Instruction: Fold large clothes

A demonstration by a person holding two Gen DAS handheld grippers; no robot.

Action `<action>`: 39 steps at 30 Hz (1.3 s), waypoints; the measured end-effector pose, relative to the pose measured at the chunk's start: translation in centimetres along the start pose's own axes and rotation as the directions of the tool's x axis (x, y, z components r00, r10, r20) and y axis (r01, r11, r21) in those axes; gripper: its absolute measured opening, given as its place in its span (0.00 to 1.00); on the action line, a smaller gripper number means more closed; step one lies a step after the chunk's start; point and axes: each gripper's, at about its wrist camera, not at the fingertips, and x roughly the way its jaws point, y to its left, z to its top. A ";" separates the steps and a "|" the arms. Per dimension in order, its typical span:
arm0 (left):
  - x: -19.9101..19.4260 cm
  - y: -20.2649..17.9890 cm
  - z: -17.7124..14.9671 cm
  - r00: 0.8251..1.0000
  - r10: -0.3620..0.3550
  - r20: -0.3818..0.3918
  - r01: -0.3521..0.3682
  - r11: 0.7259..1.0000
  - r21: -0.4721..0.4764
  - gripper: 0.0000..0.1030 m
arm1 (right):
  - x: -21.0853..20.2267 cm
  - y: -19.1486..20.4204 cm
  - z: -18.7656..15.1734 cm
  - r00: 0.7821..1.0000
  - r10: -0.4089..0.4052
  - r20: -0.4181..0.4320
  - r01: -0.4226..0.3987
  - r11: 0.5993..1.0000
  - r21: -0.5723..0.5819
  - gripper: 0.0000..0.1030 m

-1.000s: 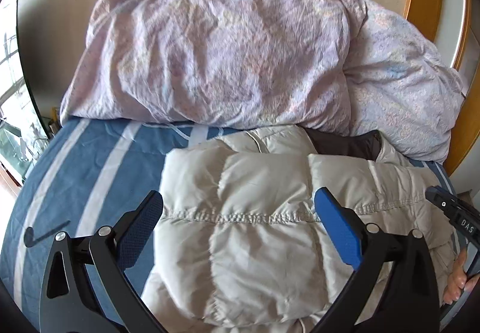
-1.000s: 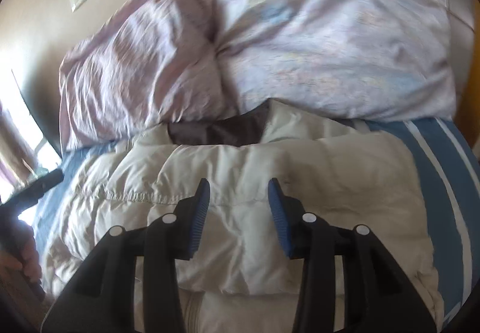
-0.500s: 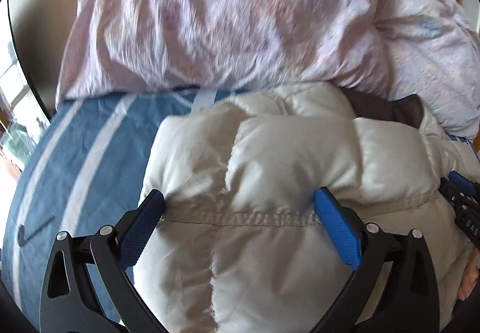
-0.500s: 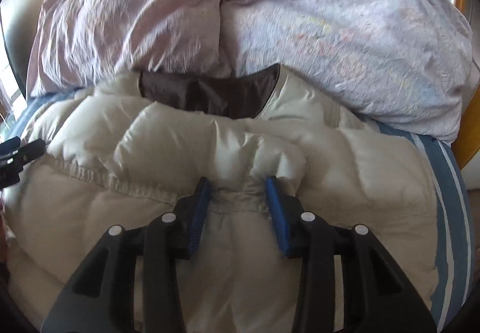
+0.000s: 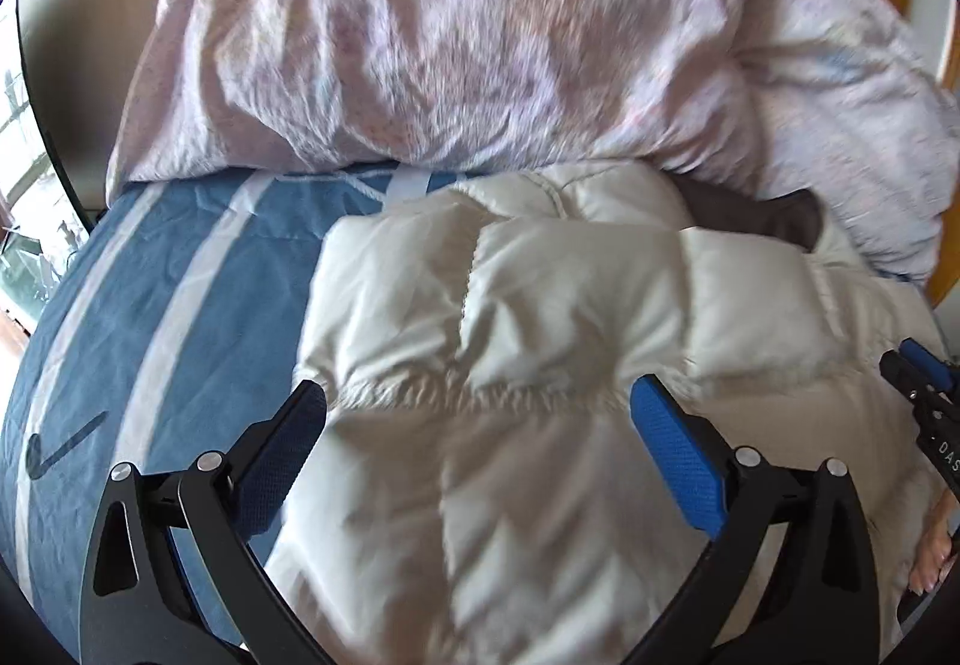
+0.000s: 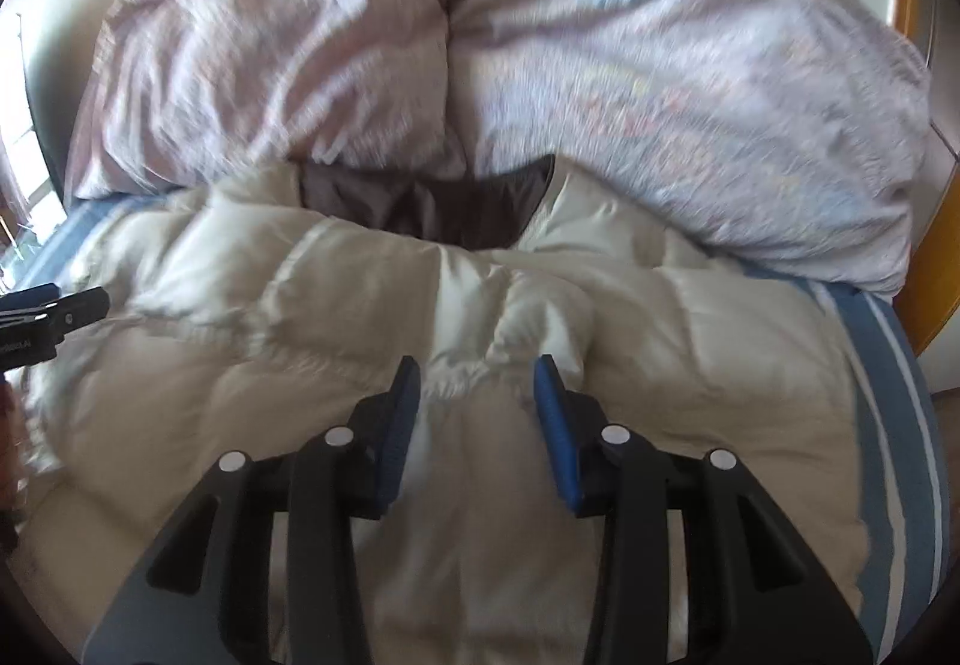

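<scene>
While left claw (image 5: 477,413) gapes over puffer jacket (image 5: 540,485), right claw (image 6: 477,386) half-spread, straddling seam bunch.

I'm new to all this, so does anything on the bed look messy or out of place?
Mostly tidy. The puffy cream jacket is bunched in a ridge, its brown lining showing at the collar, pushed against the rumpled pink duvet. Nothing looks spilled or torn.
</scene>
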 end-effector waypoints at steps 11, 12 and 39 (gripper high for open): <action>0.5 0.5 -2.8 0.998 0.027 -0.052 -0.025 0.999 0.037 0.99 | 2.3 2.0 -3.5 0.992 -0.106 -0.075 0.094 0.986 -0.138 0.40; 0.9 0.8 -2.8 0.998 0.024 -0.064 -0.023 1.000 0.021 0.99 | 2.3 2.0 -3.5 0.992 -0.103 -0.076 0.092 0.987 -0.135 0.40; -4.1 4.5 -4.6 0.990 -0.131 -0.048 0.127 0.988 -0.088 0.99 | -1.6 -2.1 -3.5 0.980 0.154 -0.129 -0.147 0.987 0.064 0.61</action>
